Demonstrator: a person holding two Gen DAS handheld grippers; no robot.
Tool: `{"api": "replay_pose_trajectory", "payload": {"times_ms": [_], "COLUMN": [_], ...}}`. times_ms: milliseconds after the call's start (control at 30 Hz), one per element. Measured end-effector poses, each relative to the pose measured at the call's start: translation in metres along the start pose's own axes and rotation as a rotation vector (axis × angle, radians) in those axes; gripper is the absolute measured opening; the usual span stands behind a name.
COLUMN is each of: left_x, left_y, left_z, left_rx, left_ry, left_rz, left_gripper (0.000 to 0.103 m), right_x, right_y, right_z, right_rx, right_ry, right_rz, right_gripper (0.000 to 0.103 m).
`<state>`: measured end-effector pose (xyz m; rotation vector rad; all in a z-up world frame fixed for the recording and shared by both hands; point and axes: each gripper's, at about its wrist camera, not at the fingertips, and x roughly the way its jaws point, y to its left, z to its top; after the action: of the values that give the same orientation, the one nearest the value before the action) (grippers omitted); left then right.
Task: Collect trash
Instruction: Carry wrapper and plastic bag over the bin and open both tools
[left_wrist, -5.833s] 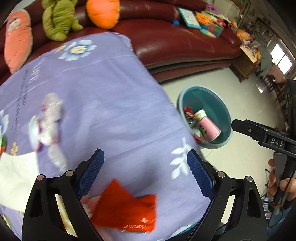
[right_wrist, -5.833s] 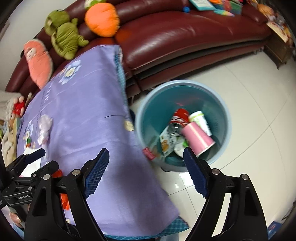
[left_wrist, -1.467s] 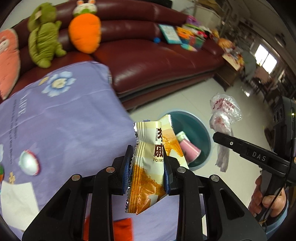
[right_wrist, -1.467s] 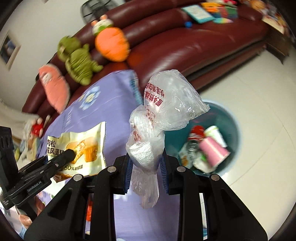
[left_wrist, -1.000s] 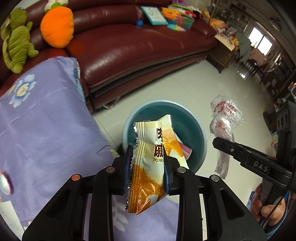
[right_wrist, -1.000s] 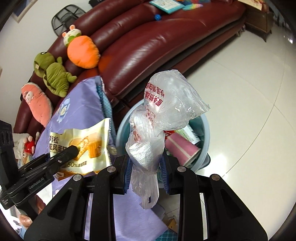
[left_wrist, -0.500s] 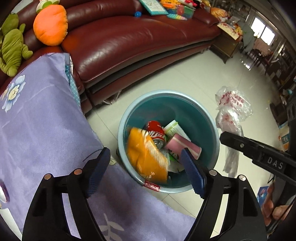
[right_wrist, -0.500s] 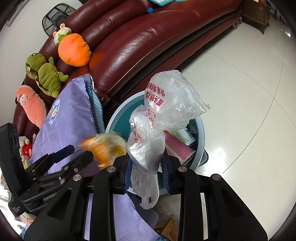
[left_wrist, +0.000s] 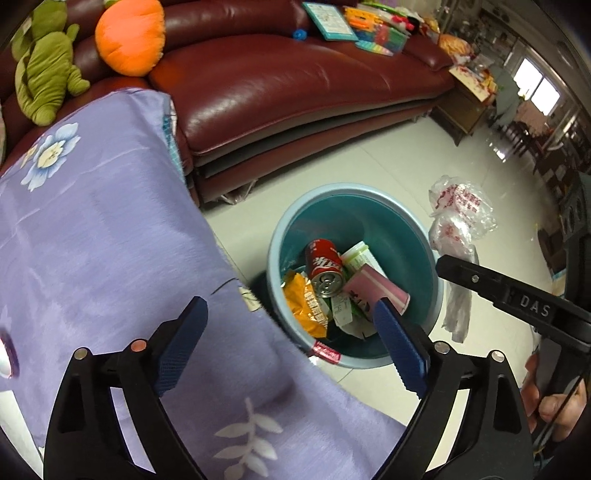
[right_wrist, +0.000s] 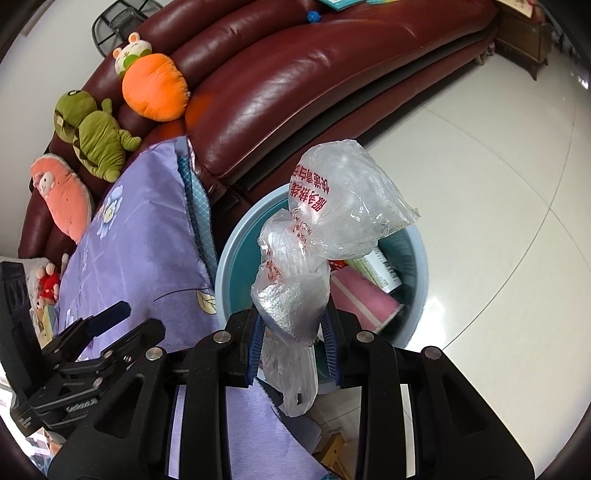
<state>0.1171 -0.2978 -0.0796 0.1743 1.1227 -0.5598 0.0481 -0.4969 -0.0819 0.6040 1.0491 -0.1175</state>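
A teal bin (left_wrist: 369, 218) stands on the floor beside the table; it holds an orange snack packet (left_wrist: 306, 306), a red can (left_wrist: 325, 271) and a pink cup (left_wrist: 376, 291). My left gripper (left_wrist: 288, 306) hangs above the bin's near rim. Its jaws are opening and nothing is between them. My right gripper (right_wrist: 293, 336) is shut on a crumpled clear plastic bag (right_wrist: 347, 206) with red print, held over the bin (right_wrist: 236, 236). In the left wrist view that bag (left_wrist: 461, 214) hangs just right of the bin. The bag hides part of the bin's inside.
A purple flowered cloth (left_wrist: 92, 240) covers the table, whose edge runs close to the bin. A dark red leather sofa (left_wrist: 277, 85) with plush toys (left_wrist: 129, 37) stands behind. Glossy white floor tiles (right_wrist: 498, 166) spread to the right.
My left gripper opened and the snack packet dropped into the bin. The right gripper kept its hold on the plastic bag and came closer over the bin.
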Motion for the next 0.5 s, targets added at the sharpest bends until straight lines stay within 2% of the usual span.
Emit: {"api": "replay_pose_trajectory", "payload": {"times_ms": [100,167,300,500], "left_x": [-0.007,-0.013,-0.022,-0.034], "left_y": [0.01,0.017,0.033,0.046], "left_z": [-0.002,-0.004,-0.01,-0.018], "left_rx": [-0.018,-0.04,-0.077,-0.096], "left_ry": [-0.007,-0.014,-0.023,-0.032], "left_rz": [-0.001,-0.004,-0.013,-0.024], "left_gripper": [0.092,0.092,0.093,0.094], "right_x": [0.005,0.007,0.006,-0.002], "right_y": [0.012,0.016,0.022,0.036], "right_z": [0.001,0.002,0.0,-0.005], "right_rx": [-0.03,-0.031,-0.017,-0.034], "right_ry": [0.009,0.014,0.017,0.021], "right_rz": [-0.002,-0.01,-0.028,-0.081], "right_gripper": [0.039,0.06,0.071,0.076]}}
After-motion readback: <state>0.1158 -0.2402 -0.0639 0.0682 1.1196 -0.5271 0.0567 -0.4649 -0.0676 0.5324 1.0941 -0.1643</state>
